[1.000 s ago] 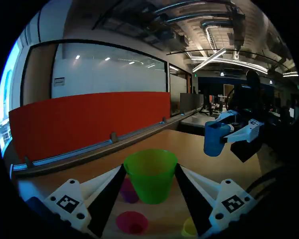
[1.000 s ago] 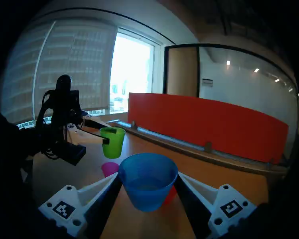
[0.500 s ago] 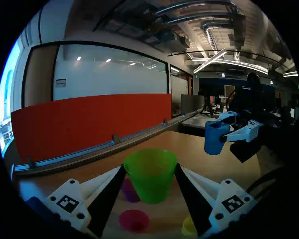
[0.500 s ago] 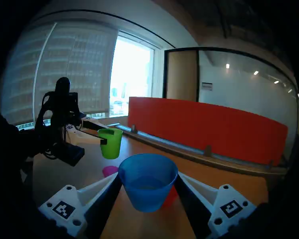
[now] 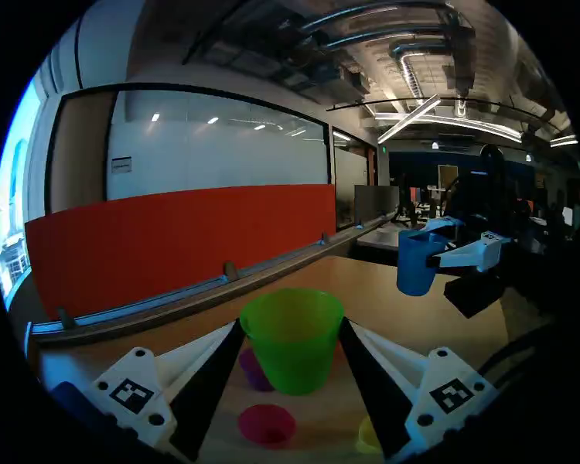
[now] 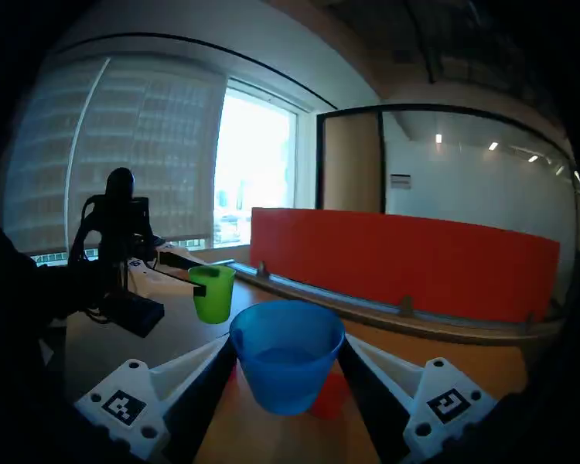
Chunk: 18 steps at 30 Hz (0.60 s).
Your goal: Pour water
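Above a wooden table [image 5: 375, 290], left tongs [image 5: 291, 329] are clamped on a green plastic cup [image 5: 291, 352], right tongs [image 6: 288, 344] on a water-filled blue plastic cup [image 5: 414, 271] at three o'clock, to be tipped slowly over the green rim.

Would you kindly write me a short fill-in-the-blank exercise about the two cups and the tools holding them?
1. The left tool is shut on the green cup, which is held ____ rather than tipped.
2. The right tool is shut on the blue cup, which in the left gripper view appears to the ____ of the green cup.
3. Both cups hang in the air ____ the table, not resting on it.

Missing words: upright; right; above.
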Motion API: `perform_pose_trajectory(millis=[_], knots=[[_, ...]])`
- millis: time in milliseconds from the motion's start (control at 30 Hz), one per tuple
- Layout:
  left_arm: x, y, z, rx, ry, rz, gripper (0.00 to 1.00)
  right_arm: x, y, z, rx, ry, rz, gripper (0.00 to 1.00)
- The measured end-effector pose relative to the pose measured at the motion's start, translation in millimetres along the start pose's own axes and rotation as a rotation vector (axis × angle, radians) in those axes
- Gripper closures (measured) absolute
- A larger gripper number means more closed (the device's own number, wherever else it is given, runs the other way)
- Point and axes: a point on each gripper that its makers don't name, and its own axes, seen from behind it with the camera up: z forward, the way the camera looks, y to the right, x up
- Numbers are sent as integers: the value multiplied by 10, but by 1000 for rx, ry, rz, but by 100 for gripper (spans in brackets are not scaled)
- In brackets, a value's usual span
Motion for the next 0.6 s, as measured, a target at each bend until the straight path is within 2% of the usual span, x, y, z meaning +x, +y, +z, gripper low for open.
perform_pose_trajectory(millis=[400,600], knots=[[-16,-41,-64,5,-2,1,11,82,-8,54,10,18,3,9],[-43,-17,-124,-3,-2,2,12,120,-44,111,25,16,-8,9]])
